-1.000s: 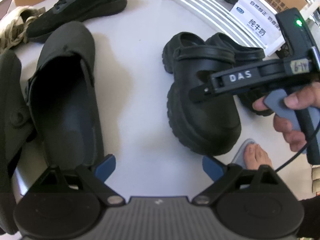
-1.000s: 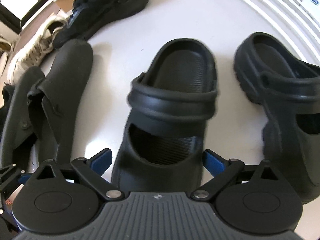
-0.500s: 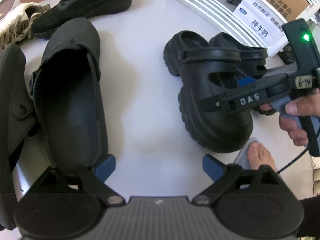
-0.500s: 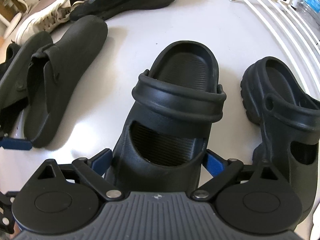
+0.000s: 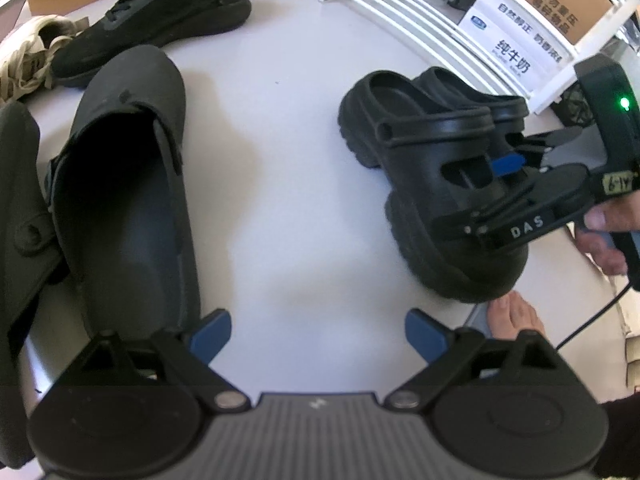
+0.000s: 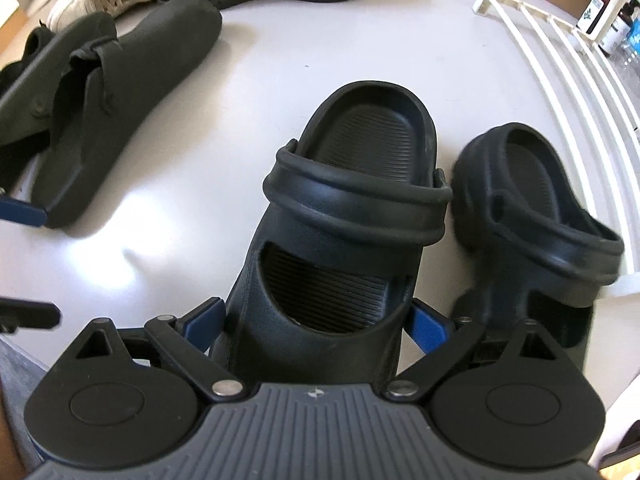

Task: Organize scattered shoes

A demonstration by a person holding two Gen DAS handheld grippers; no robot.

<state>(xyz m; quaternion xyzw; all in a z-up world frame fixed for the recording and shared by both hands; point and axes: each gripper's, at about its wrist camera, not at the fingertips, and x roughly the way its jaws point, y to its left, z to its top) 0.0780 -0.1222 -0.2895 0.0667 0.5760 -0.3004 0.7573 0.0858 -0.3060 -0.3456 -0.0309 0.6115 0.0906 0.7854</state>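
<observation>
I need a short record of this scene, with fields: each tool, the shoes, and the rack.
left tool: open, empty, above the white table
right tool: closed on the sides of a black clog
second clog: close beside the held one, next to the white rack
dark slippers: two, across the table from the clogs
black sneaker: far side, beside a beige sneaker

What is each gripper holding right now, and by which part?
The right gripper clamps the black clog across the sides of its toe end. The left gripper holds nothing.
</observation>
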